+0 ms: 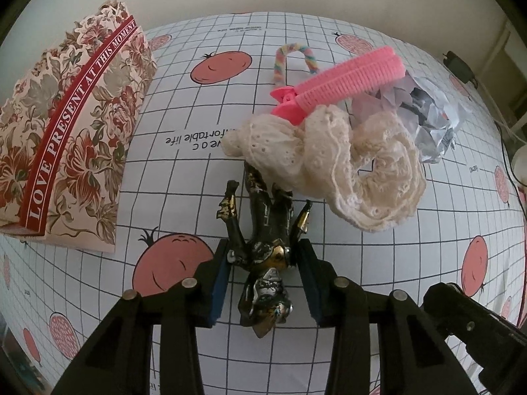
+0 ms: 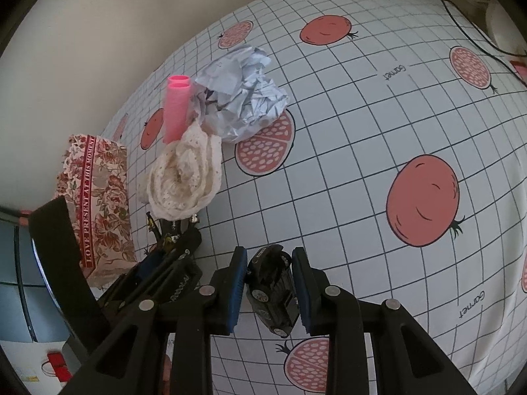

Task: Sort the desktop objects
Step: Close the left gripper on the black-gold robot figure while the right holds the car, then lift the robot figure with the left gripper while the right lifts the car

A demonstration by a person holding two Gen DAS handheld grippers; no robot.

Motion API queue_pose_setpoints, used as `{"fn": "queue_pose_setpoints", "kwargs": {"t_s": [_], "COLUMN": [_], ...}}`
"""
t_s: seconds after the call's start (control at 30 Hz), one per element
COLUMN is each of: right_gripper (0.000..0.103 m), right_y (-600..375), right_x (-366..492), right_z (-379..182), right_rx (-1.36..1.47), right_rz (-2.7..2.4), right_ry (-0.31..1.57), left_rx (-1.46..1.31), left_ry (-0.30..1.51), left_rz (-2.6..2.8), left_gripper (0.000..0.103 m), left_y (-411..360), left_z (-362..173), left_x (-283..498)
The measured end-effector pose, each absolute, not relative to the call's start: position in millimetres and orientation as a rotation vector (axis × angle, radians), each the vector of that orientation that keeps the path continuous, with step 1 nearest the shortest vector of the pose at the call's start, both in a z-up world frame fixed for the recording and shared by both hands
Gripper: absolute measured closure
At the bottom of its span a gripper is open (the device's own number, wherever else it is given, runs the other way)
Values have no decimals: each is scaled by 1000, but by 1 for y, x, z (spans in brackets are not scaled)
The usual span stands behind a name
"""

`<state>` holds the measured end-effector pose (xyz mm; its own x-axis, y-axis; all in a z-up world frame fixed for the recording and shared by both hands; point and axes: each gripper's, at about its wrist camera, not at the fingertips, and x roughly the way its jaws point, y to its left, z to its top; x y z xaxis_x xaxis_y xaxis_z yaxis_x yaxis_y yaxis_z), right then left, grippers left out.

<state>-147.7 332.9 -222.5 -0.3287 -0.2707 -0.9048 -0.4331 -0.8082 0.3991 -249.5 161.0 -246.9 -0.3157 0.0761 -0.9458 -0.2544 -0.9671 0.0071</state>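
Two claws down on the worktop (image 1: 329, 16). Left claw (image 1: 265, 279) open, straddling figurine (image 1: 263, 250), pads apparently clear. Right claw (image 2: 268, 288) brackets toy car (image 2: 273, 291); grip uncertain. I'd close next, then lift.

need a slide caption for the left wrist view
Left tongs straddle a black-and-gold figurine on the fruit-print tablecloth, with a lace cloth and pink hair roller beyond.

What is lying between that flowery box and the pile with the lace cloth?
In the left wrist view, nothing but tablecloth lies between the flowery box and the lace cloth; printed lettering shows there.
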Motion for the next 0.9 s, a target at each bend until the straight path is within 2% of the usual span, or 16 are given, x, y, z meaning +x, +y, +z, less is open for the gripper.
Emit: {"fn": "queue_pose_setpoints", "kwargs": {"t_s": [0.6, 0.67, 0.7, 0.9], "right_gripper": [73, 73, 73, 71], "right_y": [329, 330, 330, 326], "right_x": [-153, -153, -153, -155], "right_z": [-205, -204, -205, -219], "right_rx": [-1643, -1637, -1637, -1752], "right_rz": [2381, 2379, 2375, 2306], "right_ry": [930, 917, 912, 851], "left_rx": [-1683, -1673, -1670, -1677], "left_ry": [119, 107, 100, 59], "left_rz": [2373, 2380, 2385, 2405], "left_gripper": [63, 66, 71, 71], "left_y": [143, 140, 138, 123], "left_z": [-224, -219, -217, -209], "left_x": [-242, -239, -239, -235]}}
